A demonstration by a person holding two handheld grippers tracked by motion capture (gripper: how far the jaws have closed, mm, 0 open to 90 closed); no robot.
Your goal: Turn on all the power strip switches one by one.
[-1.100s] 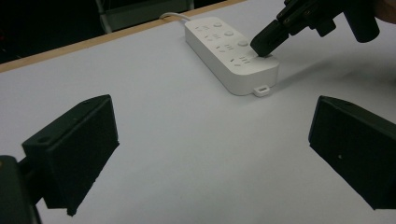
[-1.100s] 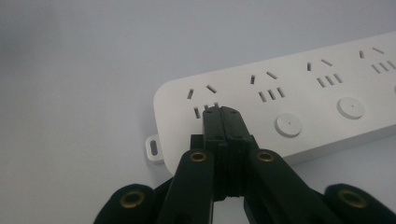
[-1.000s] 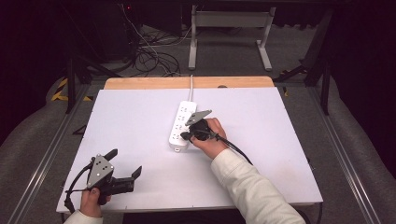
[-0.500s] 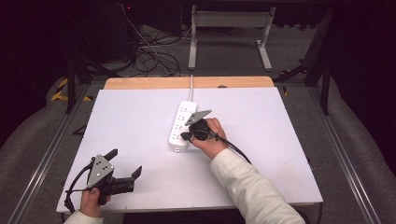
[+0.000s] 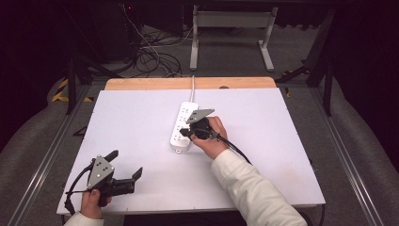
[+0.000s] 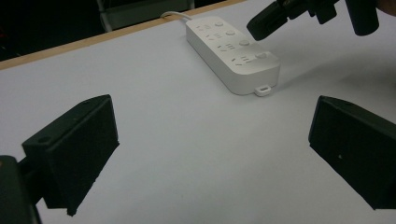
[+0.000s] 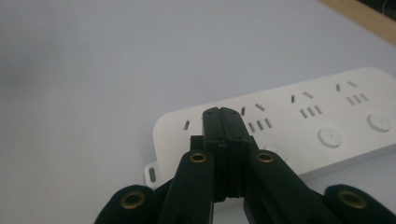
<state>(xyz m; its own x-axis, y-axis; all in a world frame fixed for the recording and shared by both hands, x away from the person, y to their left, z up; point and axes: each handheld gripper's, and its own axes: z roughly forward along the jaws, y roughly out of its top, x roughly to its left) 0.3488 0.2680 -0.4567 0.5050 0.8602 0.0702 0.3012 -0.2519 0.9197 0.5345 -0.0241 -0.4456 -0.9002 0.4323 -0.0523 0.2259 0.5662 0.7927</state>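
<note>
A white power strip (image 5: pixel 183 125) lies in the middle of the white table, its cord running off the far edge. My right gripper (image 5: pixel 184 133) is shut with nothing between its jaws, its tip over the near end of the strip (image 7: pixel 299 126). In the right gripper view the closed tips (image 7: pixel 223 114) hover above the sockets beside a round button (image 7: pixel 329 136); whether they touch the strip I cannot tell. My left gripper (image 5: pixel 126 164) rests near the table's front left corner, open and empty. The left gripper view takes in the strip (image 6: pixel 231 52) and the right gripper (image 6: pixel 261 24) beyond its spread jaws.
The white table top (image 5: pixel 141 122) has a wooden strip (image 5: pixel 141 84) along its far edge. Cables (image 5: pixel 155 56) and a metal stand (image 5: pixel 230 28) sit on the floor behind. A black cable (image 5: pixel 235 148) trails from the right gripper along the sleeve.
</note>
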